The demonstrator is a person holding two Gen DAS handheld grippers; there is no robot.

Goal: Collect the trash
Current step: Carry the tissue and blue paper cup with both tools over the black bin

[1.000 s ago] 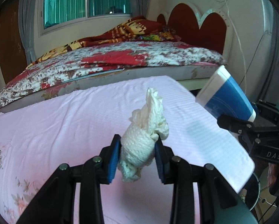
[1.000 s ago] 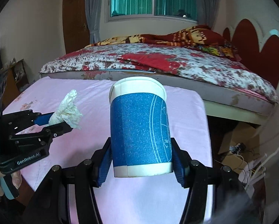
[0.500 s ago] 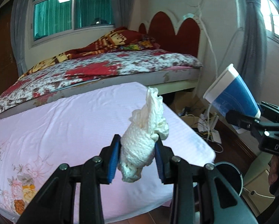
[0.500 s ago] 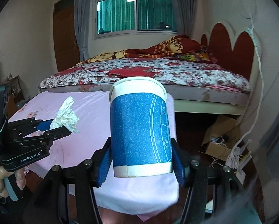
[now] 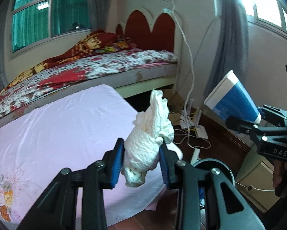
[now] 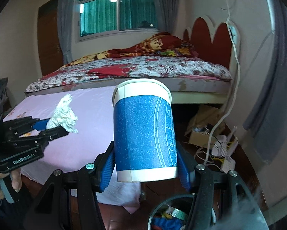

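My left gripper [image 5: 141,163] is shut on a crumpled white tissue [image 5: 149,143], held in the air past the corner of the pink mattress [image 5: 66,134]. My right gripper [image 6: 145,164] is shut on a blue and white paper cup [image 6: 143,130], held upright. The cup also shows tilted at the right of the left wrist view [image 5: 233,101], and the tissue at the left of the right wrist view [image 6: 63,115]. A dark round trash bin stands on the floor below both grippers [image 5: 218,166], with coloured rubbish inside it in the right wrist view [image 6: 170,212].
A bed with a floral cover [image 6: 143,69] and red headboard [image 5: 149,25] stands behind. Cables, a power strip [image 5: 199,132] and a cardboard box [image 6: 201,134] lie on the dark wood floor by the wall. Grey curtains [image 5: 227,38] hang at the right.
Both grippers have moved right, off the pink mattress toward the floor beside it. The trash bin has come into view below them. Both grips are unchanged.
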